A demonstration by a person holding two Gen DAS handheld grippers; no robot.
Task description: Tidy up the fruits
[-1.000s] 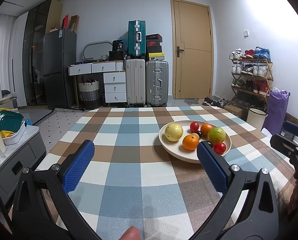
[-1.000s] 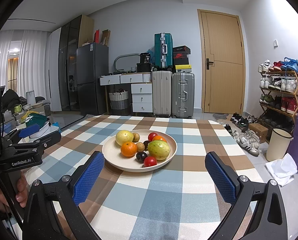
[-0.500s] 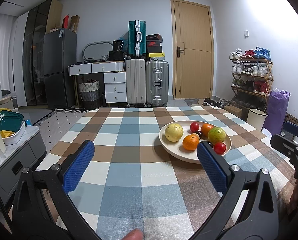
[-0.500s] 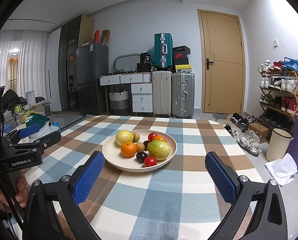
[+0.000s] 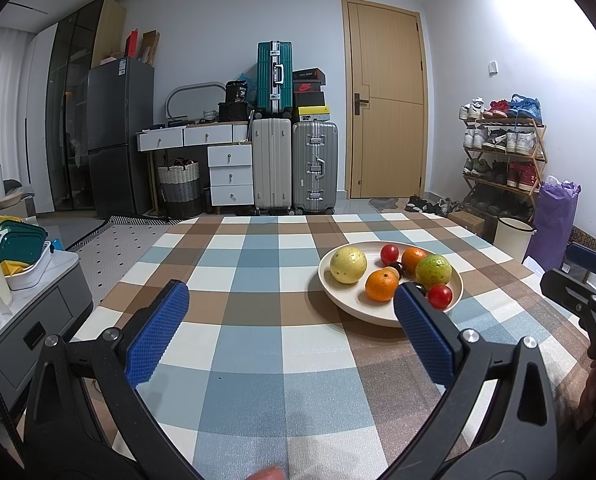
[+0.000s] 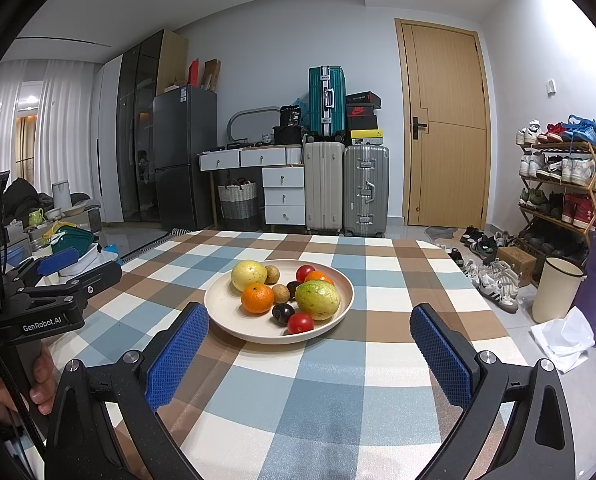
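Checked tablecloth point(image 6: 338, 380); fruit plate point(image 6: 221, 312) beyond fingers point(image 6: 177, 356)

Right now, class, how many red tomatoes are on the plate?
2. One tomato sits at the plate's near rim, beside the dark plum; the other tomato lies at the far side, next to an orange. More may be hidden behind larger fruit.

Mixed fruits point(image 6: 281, 296) heaped on plate point(image 6: 221, 312)

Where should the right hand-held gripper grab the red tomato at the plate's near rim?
Take the near tomato across its middle, from above. It is small and round, and sits against the plate rim with the dark plum and green fruit close behind. A low approach would likely hit the rim.
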